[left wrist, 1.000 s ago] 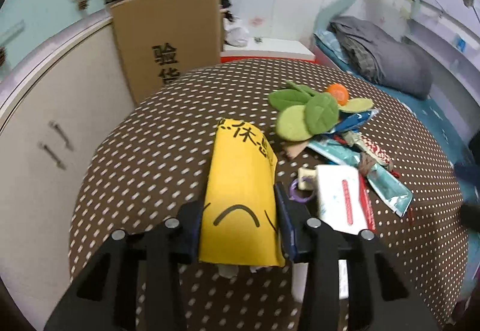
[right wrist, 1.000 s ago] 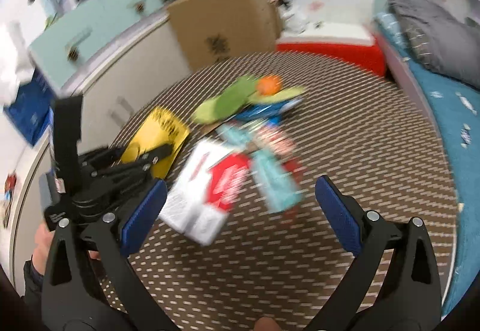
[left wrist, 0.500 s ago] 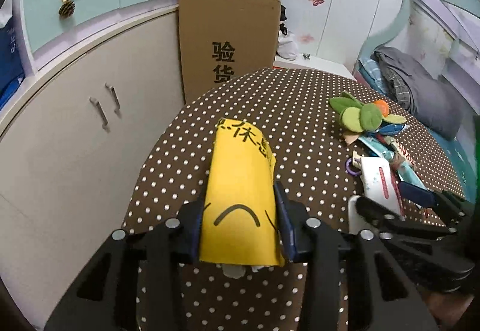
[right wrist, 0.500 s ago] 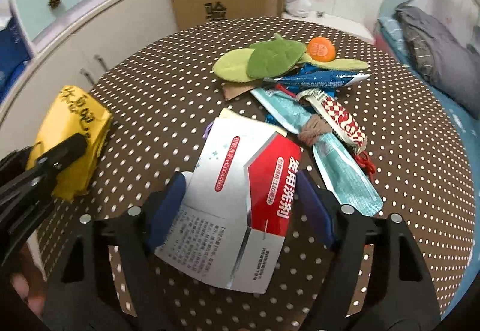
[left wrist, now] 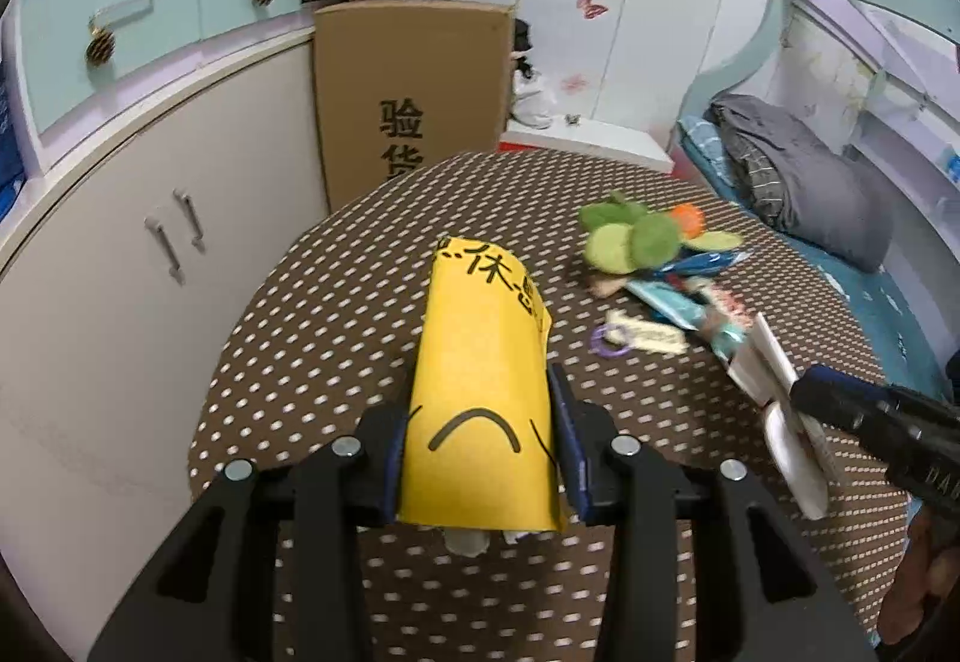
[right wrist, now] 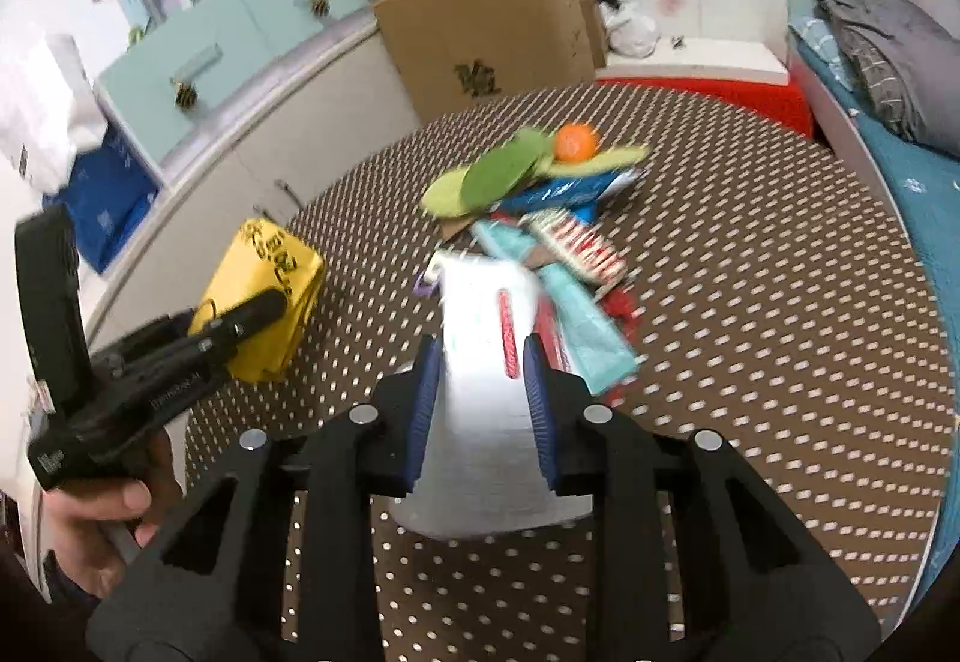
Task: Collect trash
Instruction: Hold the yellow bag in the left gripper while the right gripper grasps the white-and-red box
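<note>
In the left wrist view, the left gripper (left wrist: 480, 443) squeezes a yellow bag (left wrist: 480, 398) from both sides. The bag has black writing and a sad mouth drawn on it. It sticks out over the brown table with white dots (left wrist: 336, 326). Farther off on the table lies a pile of trash (left wrist: 678, 272): green round pieces, an orange ball and blue wrappers. A small tag with a purple ring (left wrist: 636, 341) lies just beside the pile. At the right edge, the right gripper (left wrist: 798, 404) pinches a white box (left wrist: 774, 392) that is up off the table. A big cardboard box (left wrist: 414, 98) stands behind the table.

In the right wrist view, the right gripper (right wrist: 480, 398) is closed tight on the white box (right wrist: 486, 410), which has a red stripe and looks blurry. The pile of trash (right wrist: 540, 206) lies just past it on the dotted table (right wrist: 750, 302). On the left, the left gripper (right wrist: 240, 326) holds the yellow bag (right wrist: 264, 296) above the table's edge. A hand (right wrist: 102, 518) grips its handle.
</note>
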Demonstrator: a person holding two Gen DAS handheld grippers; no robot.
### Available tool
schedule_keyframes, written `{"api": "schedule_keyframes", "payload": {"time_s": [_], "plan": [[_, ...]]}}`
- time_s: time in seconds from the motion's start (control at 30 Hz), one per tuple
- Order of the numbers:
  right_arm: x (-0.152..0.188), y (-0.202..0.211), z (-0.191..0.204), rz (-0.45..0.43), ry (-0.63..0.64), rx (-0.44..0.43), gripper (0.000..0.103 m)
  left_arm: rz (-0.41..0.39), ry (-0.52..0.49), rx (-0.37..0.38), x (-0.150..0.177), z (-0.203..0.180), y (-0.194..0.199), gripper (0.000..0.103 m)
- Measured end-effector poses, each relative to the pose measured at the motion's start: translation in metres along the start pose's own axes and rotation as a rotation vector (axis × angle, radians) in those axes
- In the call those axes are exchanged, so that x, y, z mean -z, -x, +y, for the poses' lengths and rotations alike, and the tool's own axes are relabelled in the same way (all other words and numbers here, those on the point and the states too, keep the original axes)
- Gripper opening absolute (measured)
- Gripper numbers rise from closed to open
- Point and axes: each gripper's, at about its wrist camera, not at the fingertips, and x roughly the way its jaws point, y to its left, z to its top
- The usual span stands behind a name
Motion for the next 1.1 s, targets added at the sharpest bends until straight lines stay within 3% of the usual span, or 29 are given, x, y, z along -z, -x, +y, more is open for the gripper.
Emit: {"api": "schedule_keyframes", "payload": {"time_s": [0.1,0.17,0.3,0.43,0.57,0.73,0.83,0.9,0.97,1.1], "plan": [[-0.005,-0.003,-0.013,0.02,0.0,0.035,0.03,-0.003,-0.023,0.03,-0.007,-0.016,0.0,0.039],[-0.001,-0.007,-0.025,0.052,-0.039,0.028,0.067,-0.001,-0.033,0.029,-0.01,-0.025,-0.003,0.039],[0.017,-0.008,-0.014,0.074,0.058,0.035,0.075,-0.004,-0.03,0.035,-0.011,-0.031,-0.001,0.039],[0.031,-0.032,-0.012,0.174,0.185,0.082,0.077,0.007,-0.038,0.032,-0.008,-0.031,-0.001,0.039],[0.039,-0.045,-0.003,0.16,0.324,0.1,0.073,0.019,-0.024,0.027,-0.004,-0.028,-0.002,0.039],[0.043,-0.043,0.004,0.198,0.36,0.044,0.072,0.024,-0.024,0.031,-0.002,-0.029,-0.001,0.039],[0.045,-0.044,0.005,0.207,0.366,0.03,0.081,0.026,-0.025,0.032,-0.002,-0.032,0.0,0.039],[0.047,-0.049,0.012,0.212,0.419,0.048,0.081,0.029,-0.026,0.03,-0.001,-0.032,-0.001,0.039],[0.045,-0.052,0.015,0.191,0.42,0.046,0.071,0.032,-0.019,0.029,-0.001,-0.03,-0.001,0.04],[0.036,-0.055,0.011,0.201,0.399,0.02,0.068,0.028,-0.009,0.021,0.001,-0.027,0.003,0.039]]}}
